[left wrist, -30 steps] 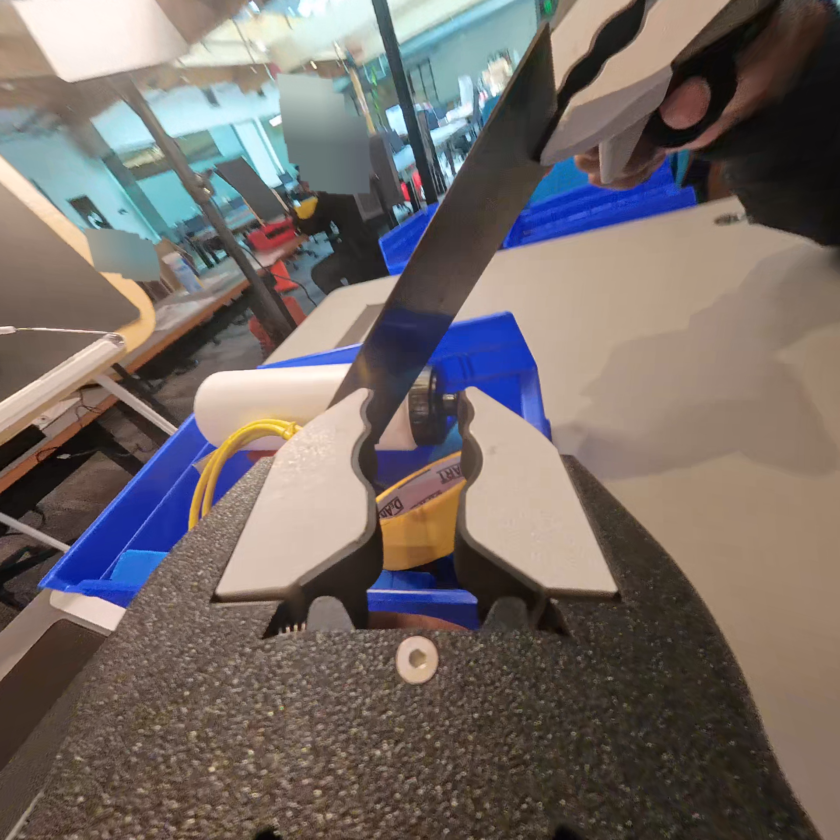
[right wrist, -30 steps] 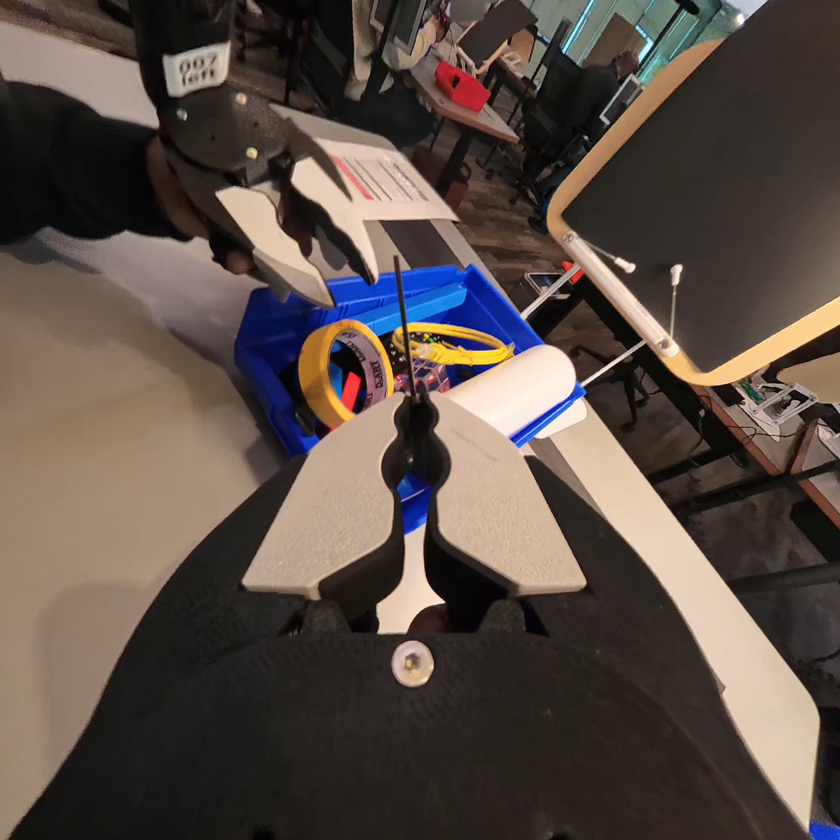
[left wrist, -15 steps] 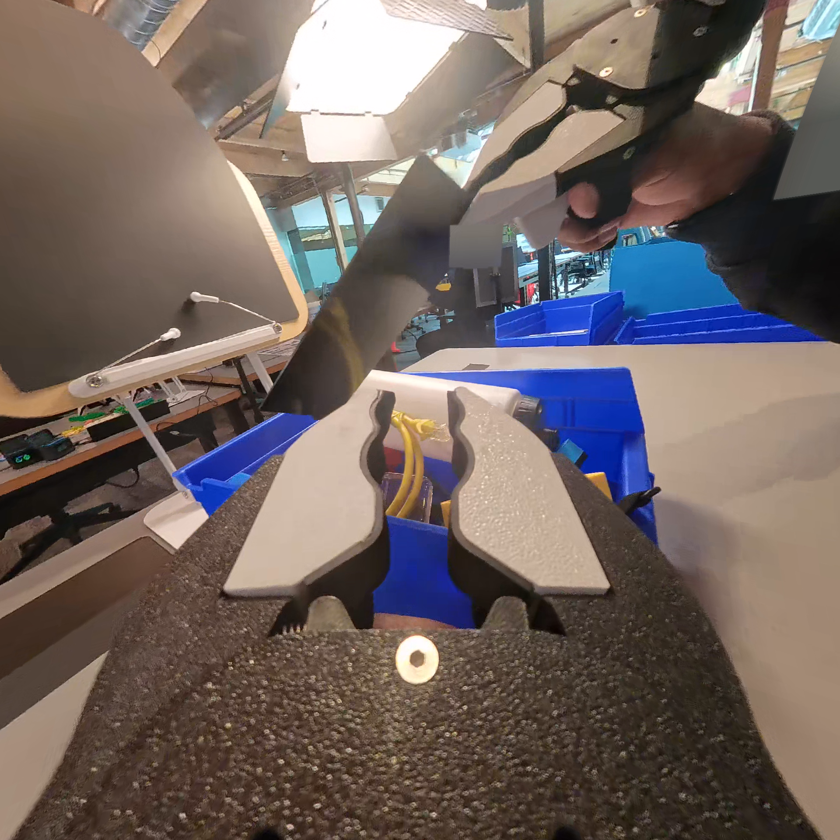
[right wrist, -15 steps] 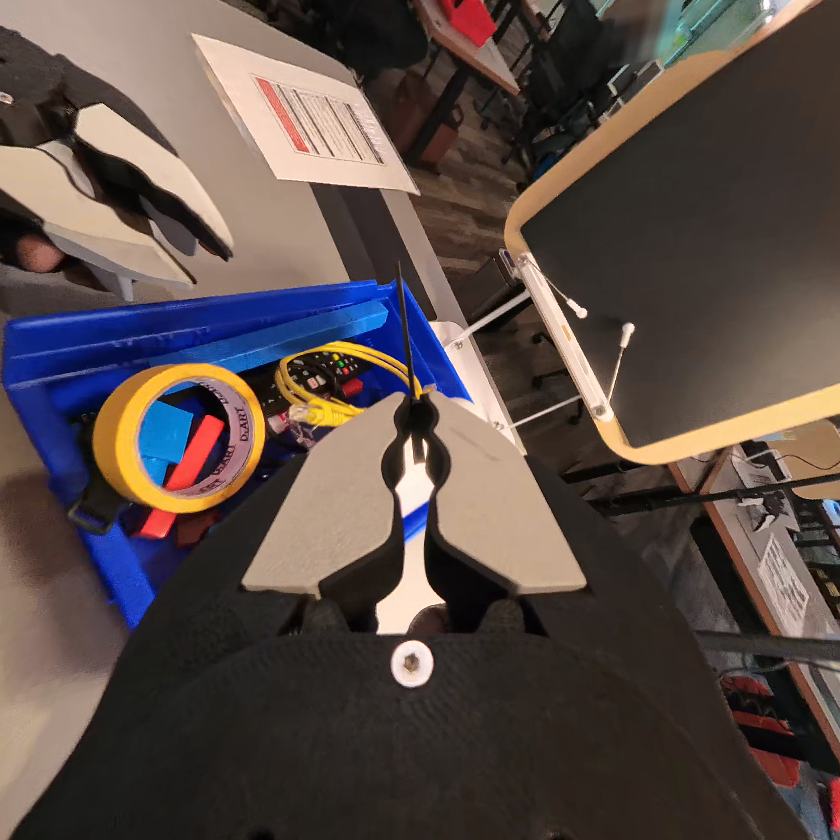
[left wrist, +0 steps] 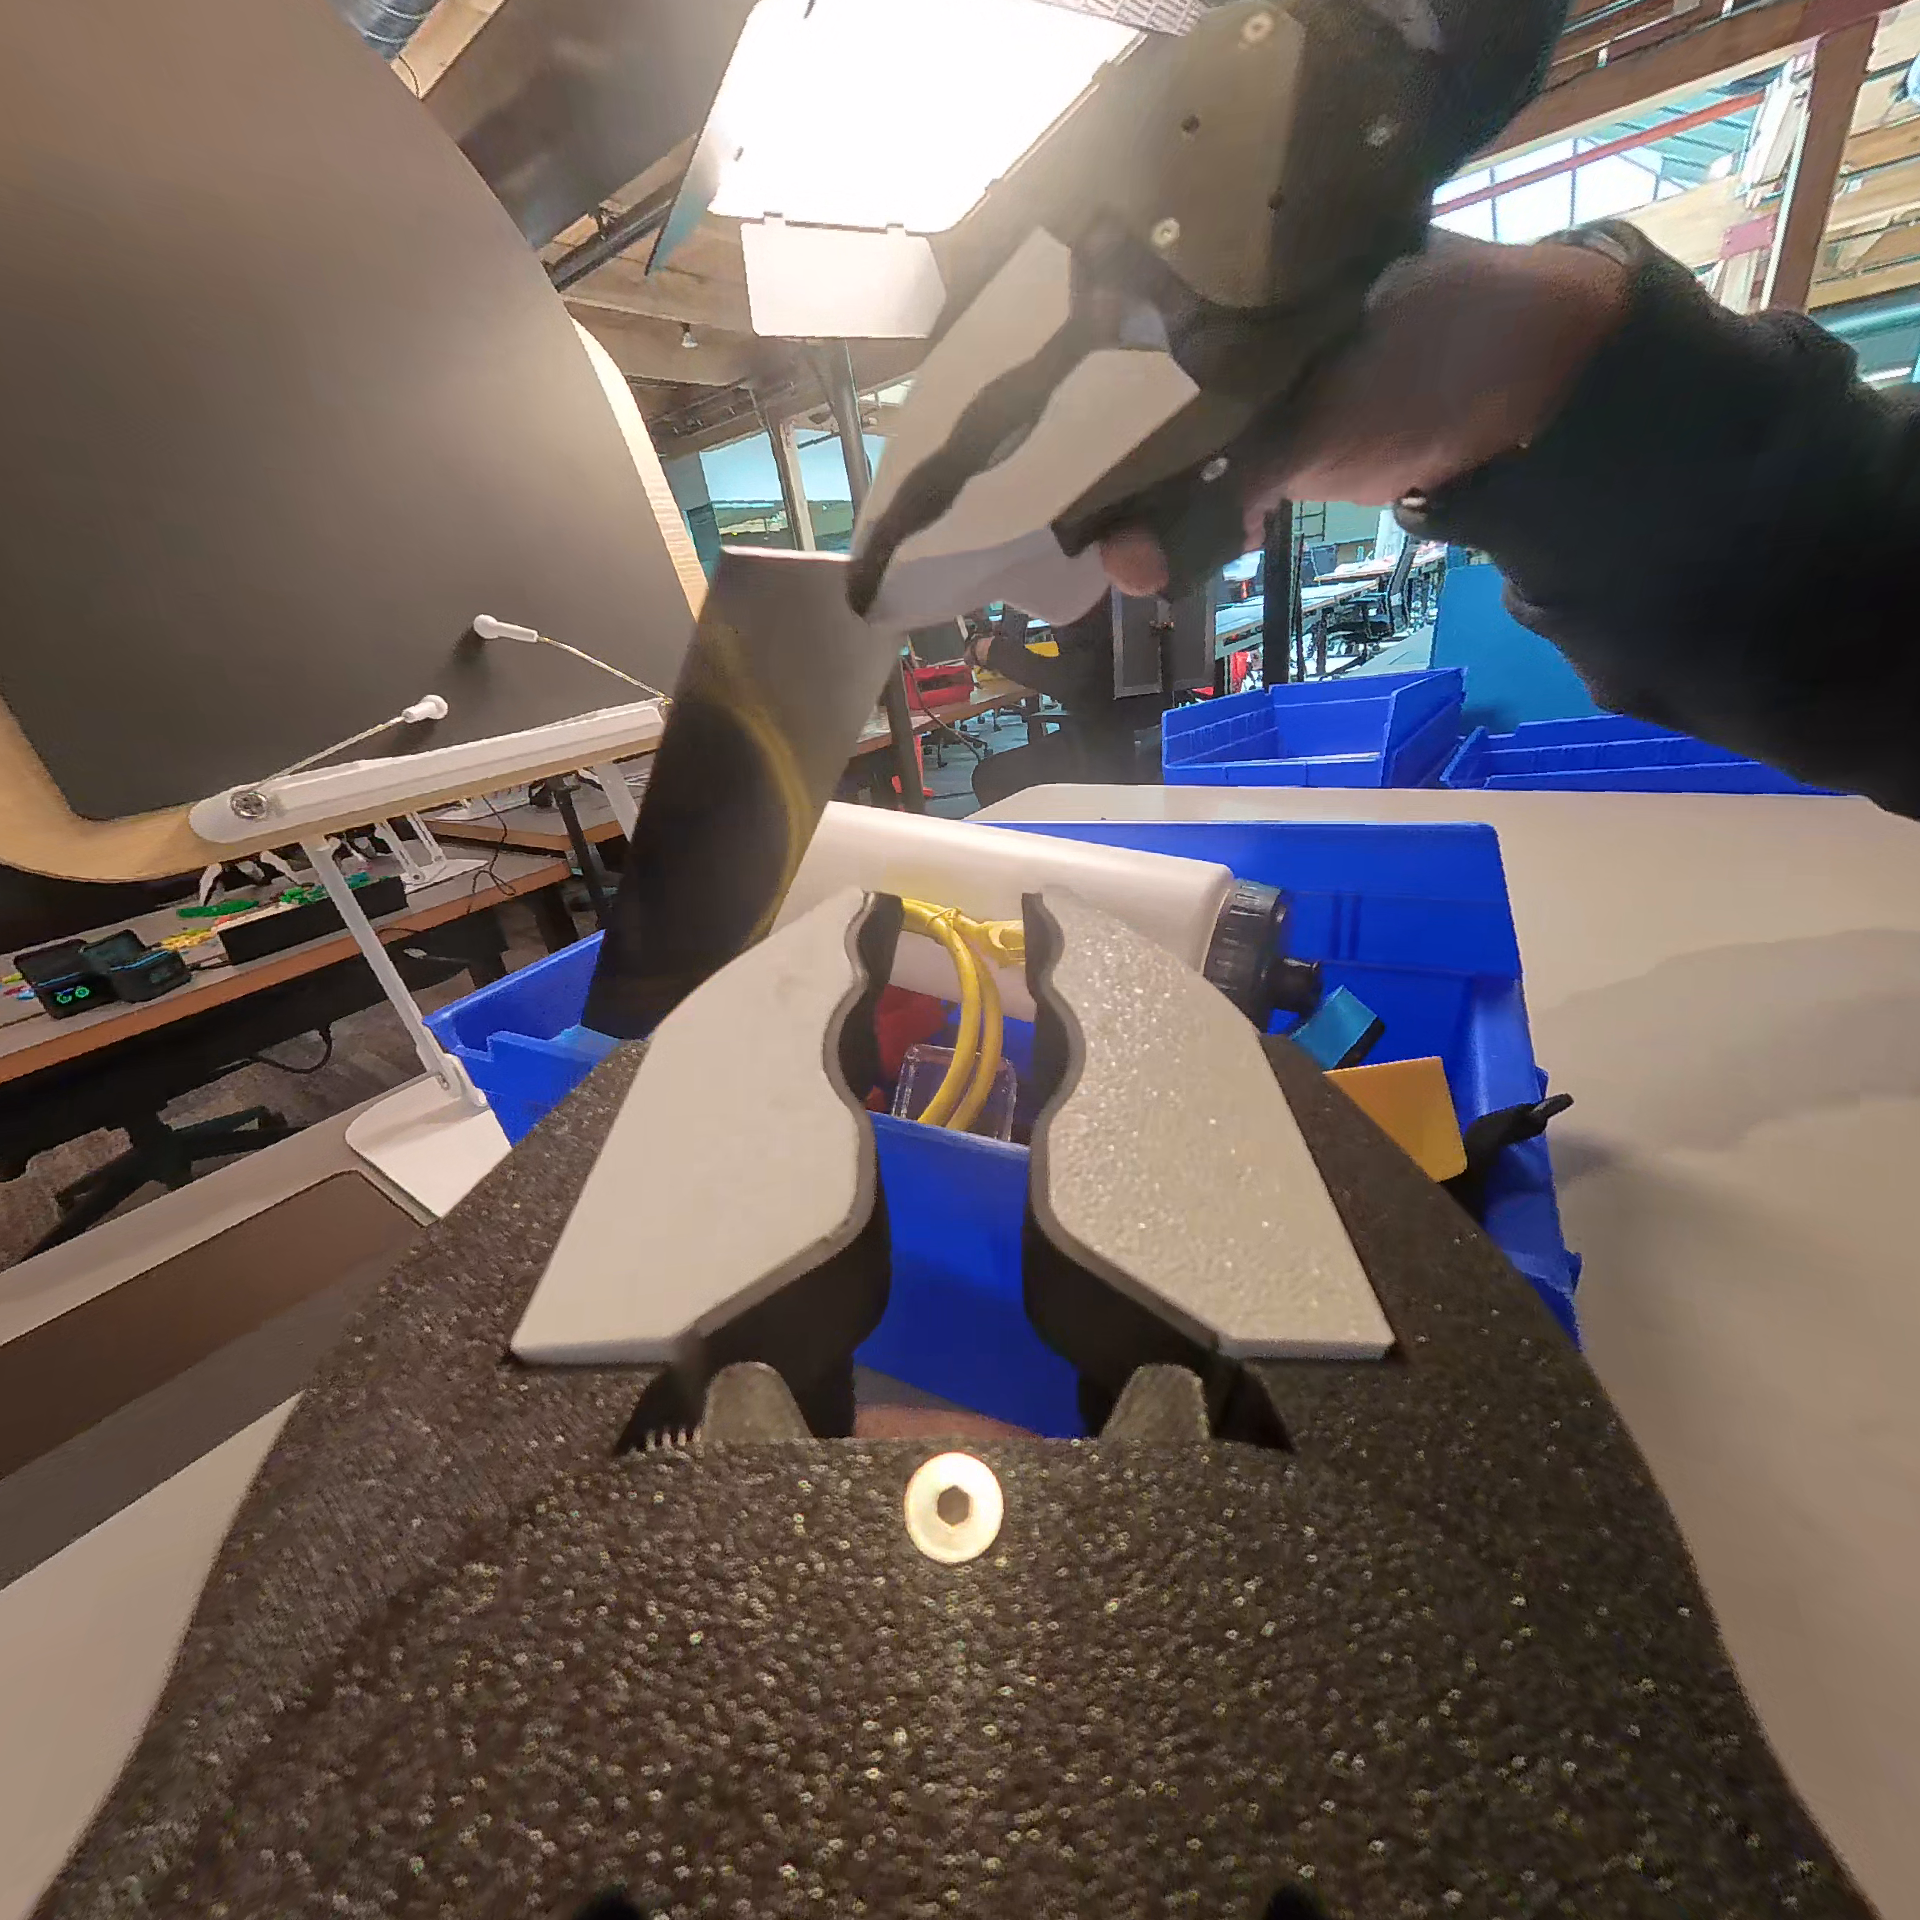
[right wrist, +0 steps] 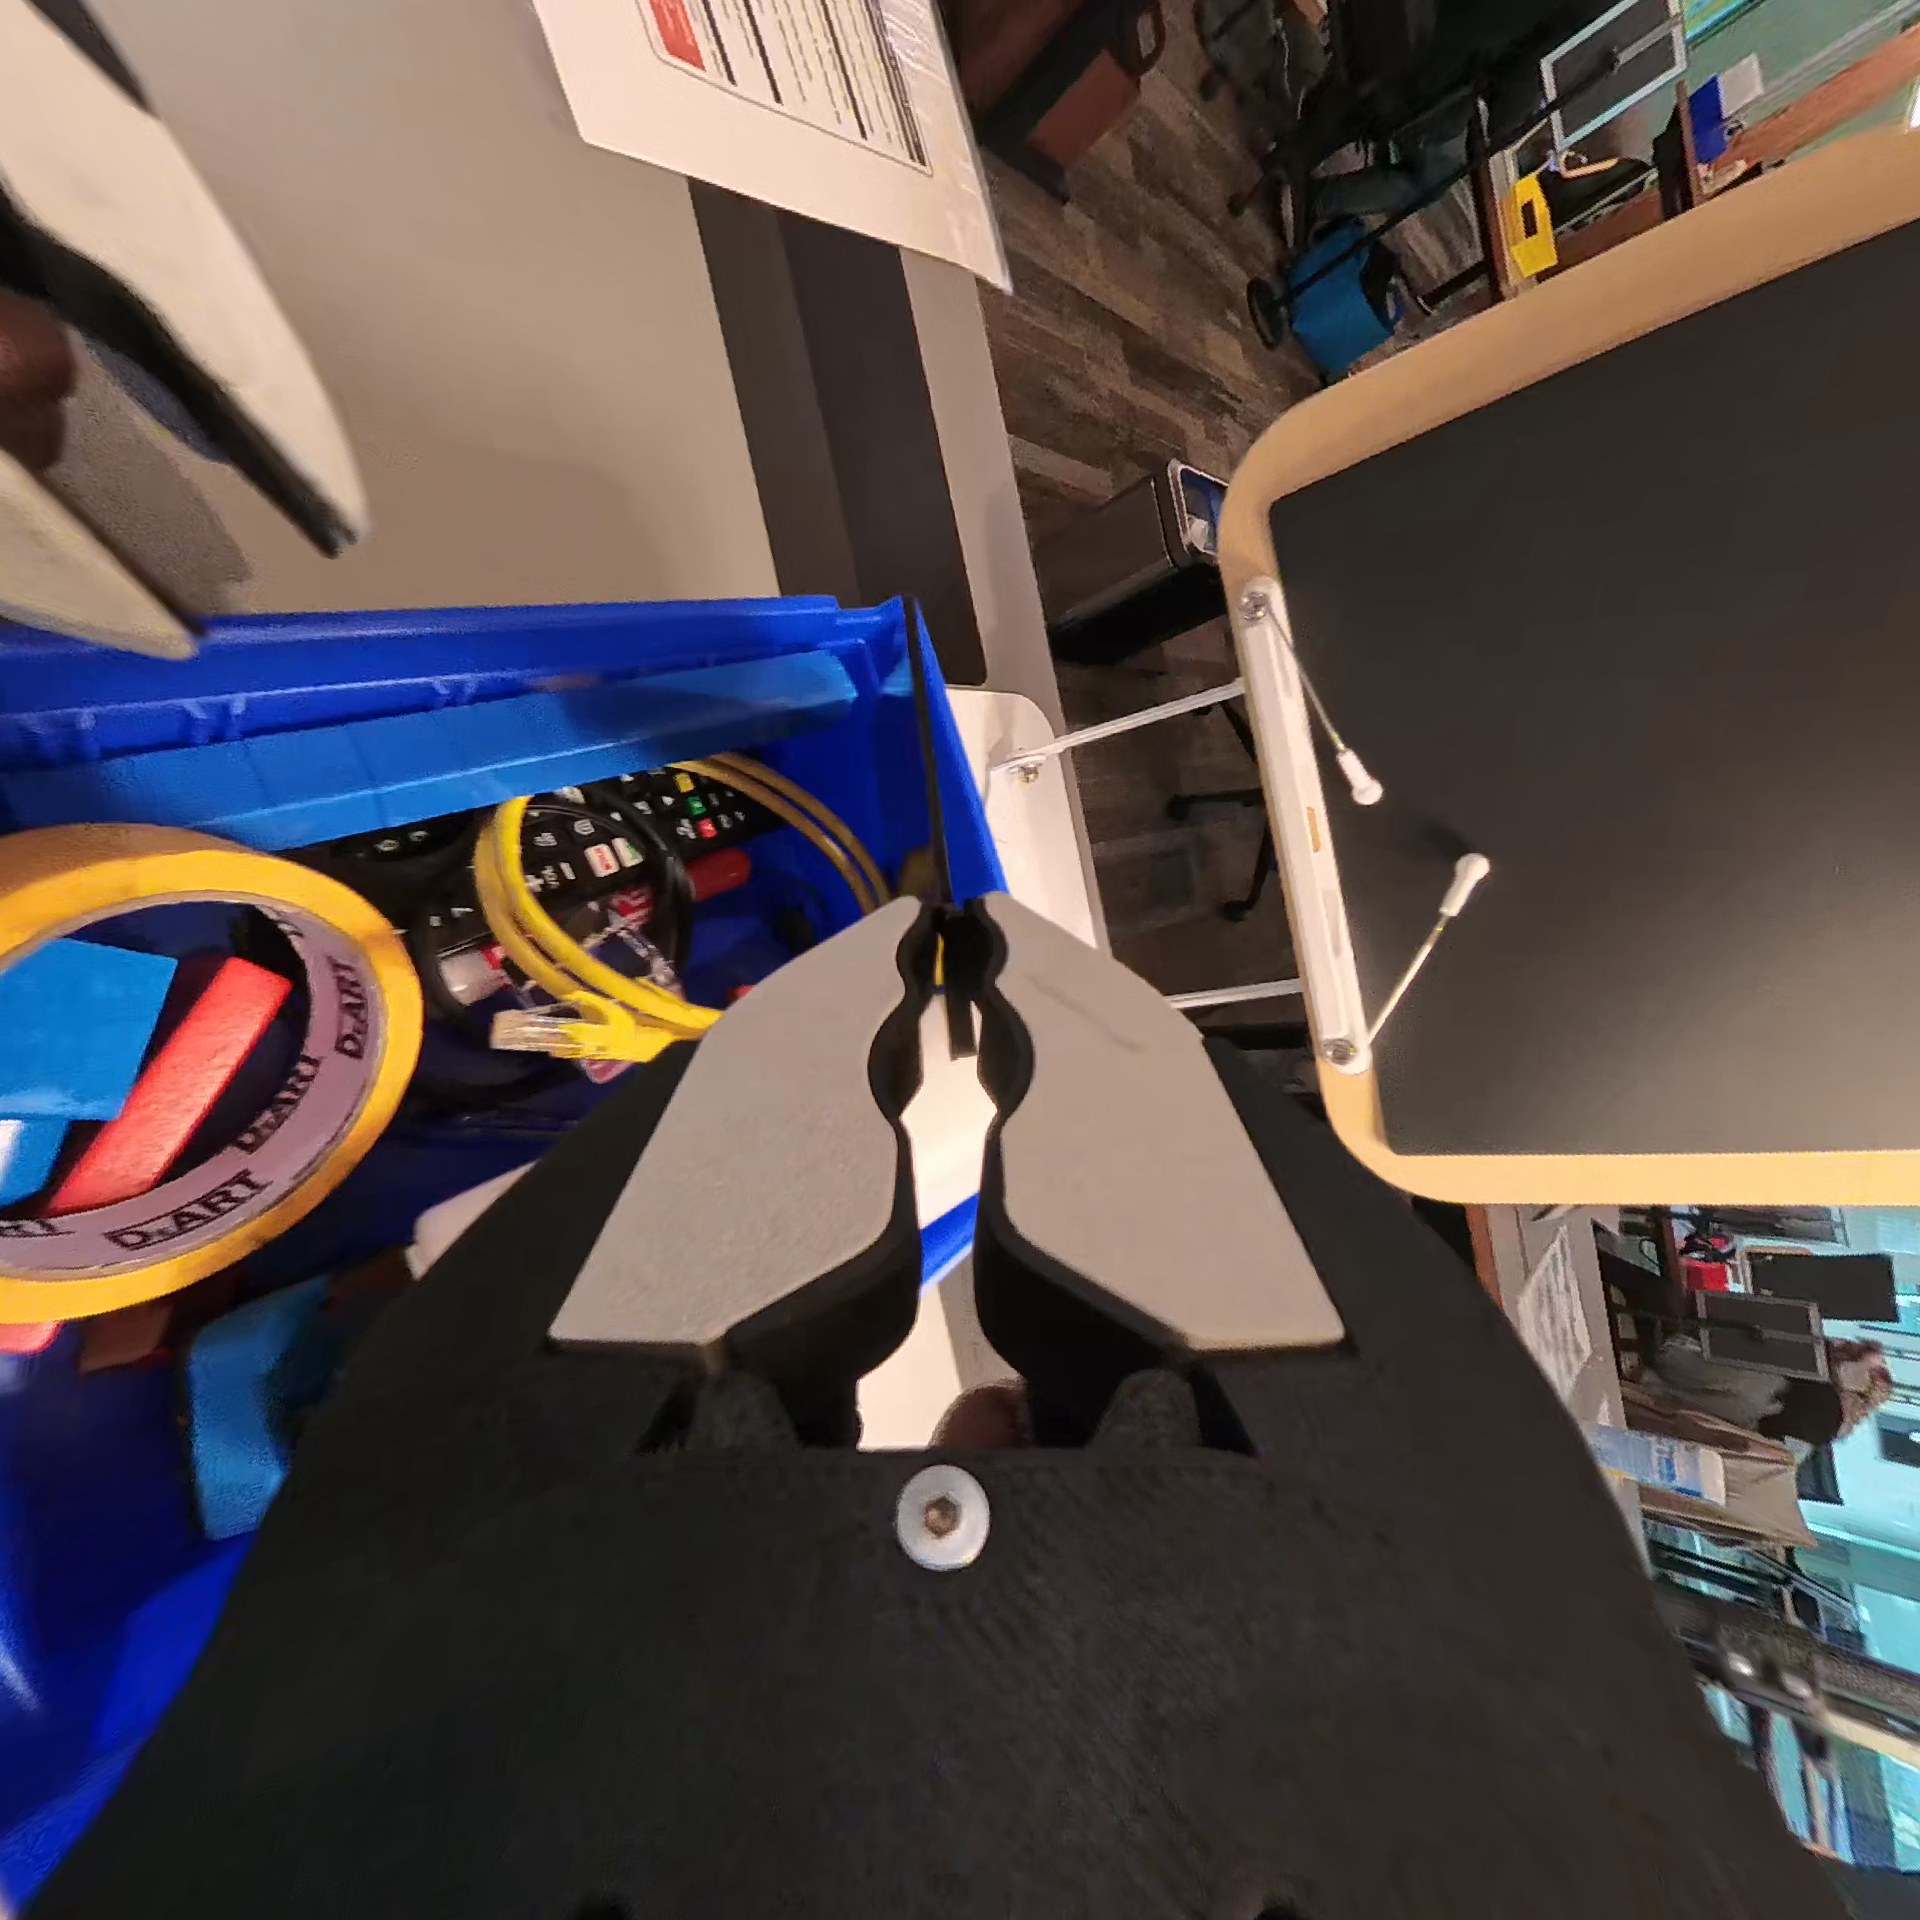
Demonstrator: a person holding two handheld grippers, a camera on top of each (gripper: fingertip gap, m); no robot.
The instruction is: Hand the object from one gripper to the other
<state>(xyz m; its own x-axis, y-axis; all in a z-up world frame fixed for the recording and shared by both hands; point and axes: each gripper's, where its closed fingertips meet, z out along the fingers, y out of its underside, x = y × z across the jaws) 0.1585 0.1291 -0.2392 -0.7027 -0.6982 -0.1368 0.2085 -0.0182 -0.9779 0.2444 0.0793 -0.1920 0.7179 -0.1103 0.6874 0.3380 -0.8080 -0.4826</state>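
While the right gripper (right wrist: 948, 914) clenches its jaws on a thin black strip (left wrist: 743, 790) at mid-frame, the left gripper (left wrist: 951, 914) hangs released above the blue bin (left wrist: 1392, 914).

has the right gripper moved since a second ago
Yes. In the left wrist view, the right gripper with its black sheet has swung left across the blue bin.

Printed lettering is carried round the lilac inner core of a yellow tape roll (right wrist: 343, 1049), lying in the blue bin (right wrist: 416, 644) to the left of the right gripper (right wrist: 951, 914). Small symbols are marked on the buttons of a black remote (right wrist: 623, 831) in the same bin. A white sheet (right wrist: 790, 94) with a red block and lines of print lies on the far table (right wrist: 499, 312). A green readout, too small to be read, is shown on a dark device (left wrist: 73, 992) on the far left desk.
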